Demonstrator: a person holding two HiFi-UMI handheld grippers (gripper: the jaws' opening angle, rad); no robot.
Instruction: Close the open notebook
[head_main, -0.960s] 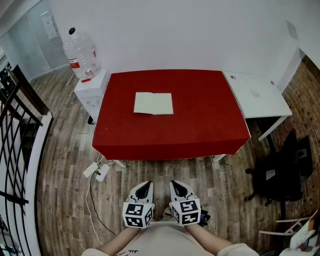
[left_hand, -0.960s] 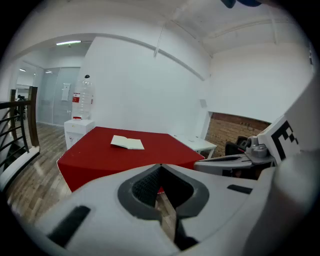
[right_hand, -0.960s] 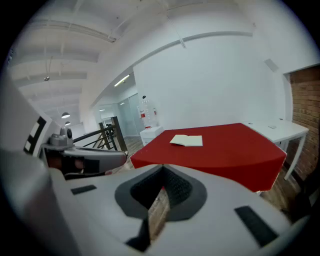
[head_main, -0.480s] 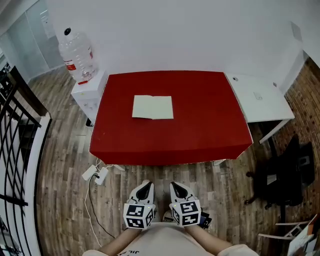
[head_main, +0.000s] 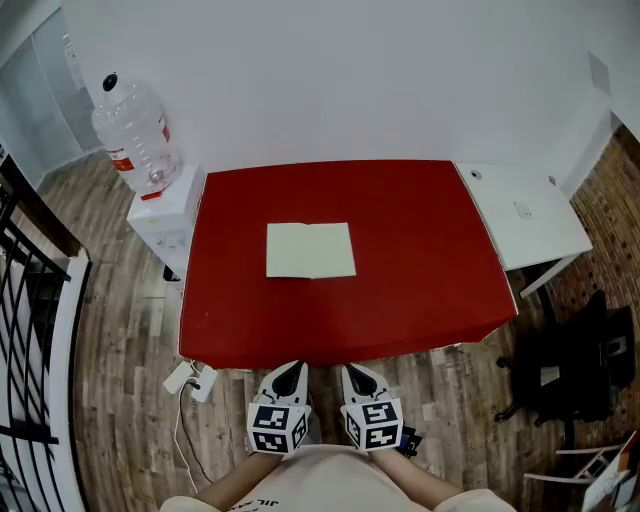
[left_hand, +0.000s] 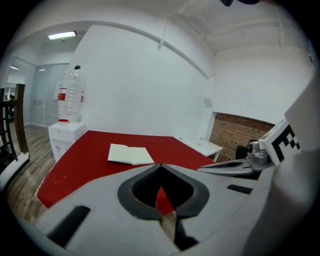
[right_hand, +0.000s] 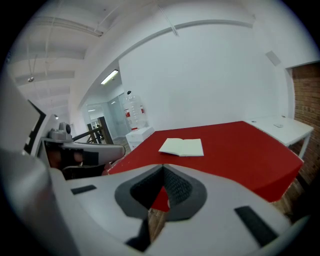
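Here, notebook (head_main: 310, 250) open flat, pale blank pages, red table (head_main: 420, 285).

I can see one big table with a red cloth (head_main: 420, 290) and one open notebook with pale paper pages (head_main: 310, 250). There are two white plastic grippers with black-and-white square marks: one left gripper (head_main: 290, 368) and one right gripper (head_main: 356, 369). I count one large clear plastic water bottle (head_main: 130, 135), one white box stand (head_main: 160, 215), one small white desk (head_main: 525, 225), one black office chair (head_main: 575, 375), one white plug strip (head_main: 190, 378) and one black metal railing (head_main: 30, 300).
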